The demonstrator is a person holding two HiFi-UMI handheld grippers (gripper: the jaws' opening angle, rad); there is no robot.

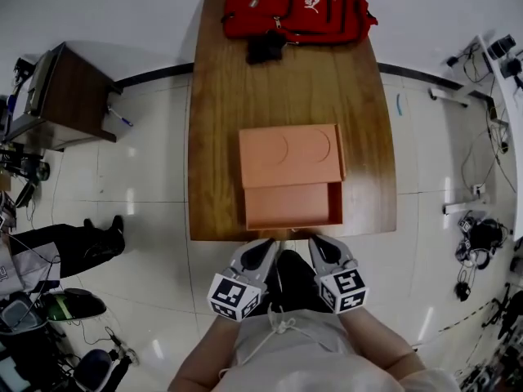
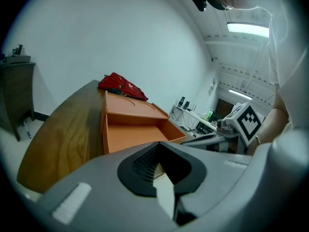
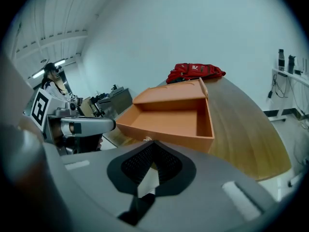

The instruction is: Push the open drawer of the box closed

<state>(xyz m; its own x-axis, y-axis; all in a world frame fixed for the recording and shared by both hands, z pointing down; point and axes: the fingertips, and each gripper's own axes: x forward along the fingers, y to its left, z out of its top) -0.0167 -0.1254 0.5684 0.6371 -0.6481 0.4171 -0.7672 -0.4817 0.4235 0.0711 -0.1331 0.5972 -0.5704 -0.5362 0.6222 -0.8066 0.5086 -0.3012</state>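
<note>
An orange box lies in the middle of the wooden table. Its drawer is pulled out toward the near table edge, and I see nothing inside it. Both grippers hover just off that edge, in front of the drawer. The left gripper and the right gripper are side by side, both shut and holding nothing. From the left gripper the drawer lies ahead and slightly left. From the right gripper the drawer shows a small knob on its front.
A red backpack lies at the table's far end with a black item beside it. A brown cabinet stands to the left on the floor. A seated person's legs are at lower left. Cables and gear lie at right.
</note>
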